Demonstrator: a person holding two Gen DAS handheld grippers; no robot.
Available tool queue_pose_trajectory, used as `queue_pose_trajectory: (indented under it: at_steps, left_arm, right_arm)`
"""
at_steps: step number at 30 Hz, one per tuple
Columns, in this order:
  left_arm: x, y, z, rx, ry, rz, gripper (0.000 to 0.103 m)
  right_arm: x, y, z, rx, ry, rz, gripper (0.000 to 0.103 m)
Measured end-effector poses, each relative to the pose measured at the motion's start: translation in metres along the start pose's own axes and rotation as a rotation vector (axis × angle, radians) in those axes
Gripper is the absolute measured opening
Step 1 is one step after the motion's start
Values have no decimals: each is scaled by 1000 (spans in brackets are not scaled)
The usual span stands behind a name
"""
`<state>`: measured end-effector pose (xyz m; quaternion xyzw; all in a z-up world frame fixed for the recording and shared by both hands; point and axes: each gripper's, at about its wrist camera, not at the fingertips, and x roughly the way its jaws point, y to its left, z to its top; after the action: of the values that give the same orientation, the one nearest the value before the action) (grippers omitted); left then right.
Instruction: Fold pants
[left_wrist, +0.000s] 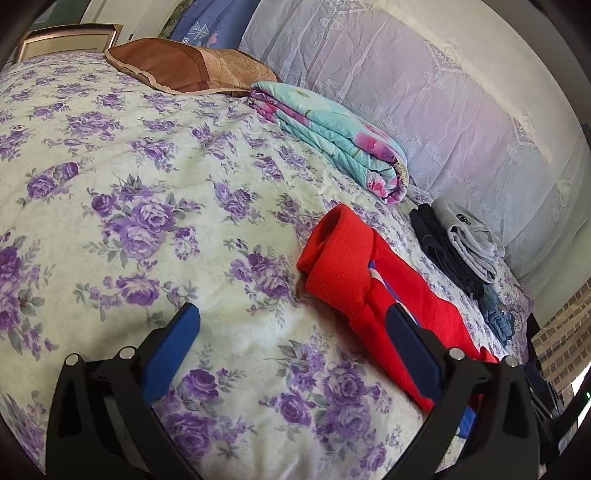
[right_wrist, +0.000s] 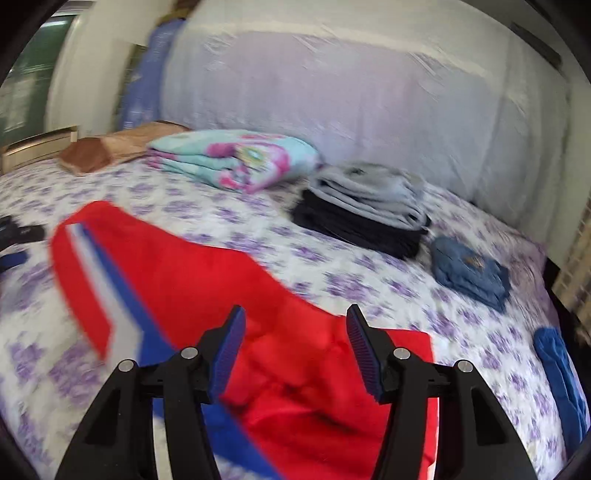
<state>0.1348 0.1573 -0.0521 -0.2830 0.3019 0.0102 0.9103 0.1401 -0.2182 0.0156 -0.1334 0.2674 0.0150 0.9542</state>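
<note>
Pants (right_wrist: 177, 273), red with a blue-and-white stripe, lie spread across the floral bed (left_wrist: 155, 155), and we've got both tongs hovering over them. Our left tongs (left_wrist: 291, 325) gape wide, holding nothing, the ribbed red cuff just beside the right-hand finger and bare bedspread stretching off to the left. Our right tongs (right_wrist: 295, 325) stand parted above the red cloth, pads pressing nothing. Beyond, a folded quilt (right_wrist: 236, 162), a grey-and-dark clothes stack (right_wrist: 365, 206) and folded denim (right_wrist: 469, 273) crowd the far edge along the curtain (left_wrist: 424, 96).
</note>
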Motion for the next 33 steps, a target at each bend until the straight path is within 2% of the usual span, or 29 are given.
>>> queue_pose_trajectory:
  at_steps: [4,5,8,11,12,13,14,17,21,23,25,28,31,33]
  left_arm:
    - [2,-1,0,6,7,9,98]
    - [2,-1,0,7,9,10,98]
    - [3,-2,0,12,15,16,98]
    - [5,-3,0,19,23,26,98]
    - [6,-4,0,21,27,31,98]
    - [7,-5,0,24,33,38,98]
    - [8,-6,0,28,41,48,98]
    - [12,-11,1,52,64,82,98]
    - [17,-15,6,46,106,88,98]
    - [21,-18,12,29,138,55,98]
    - [25,-20,20,-15,174,-28,98]
    - [36,-24,27,-84,225,-129,98]
    - [51,-22,29,-142,264,-123,98]
    - [51,-22,28,-146,269,-124,98]
  right_arm:
    - [43,12,-20,-29,182,63,60]
    - [44,13,-23,-25,190,73,61]
    - [37,4,-20,29,172,90,64]
    - [19,0,-19,56,83,90,66]
    - [22,1,-19,47,102,94,74]
    - [31,5,-23,27,164,104,87]
    - [47,10,-29,-7,252,125,92]
    - [43,-1,-28,47,221,160,95]
    - [5,-29,-25,158,27,180,96]
    - [-5,-50,-27,209,-27,174,99]
    - [-4,-71,-33,275,-30,156,99]
    - [7,-100,-49,422,8,189,99]
    - [20,-120,-63,545,44,225,99]
    - [26,-127,-69,595,61,244,99]
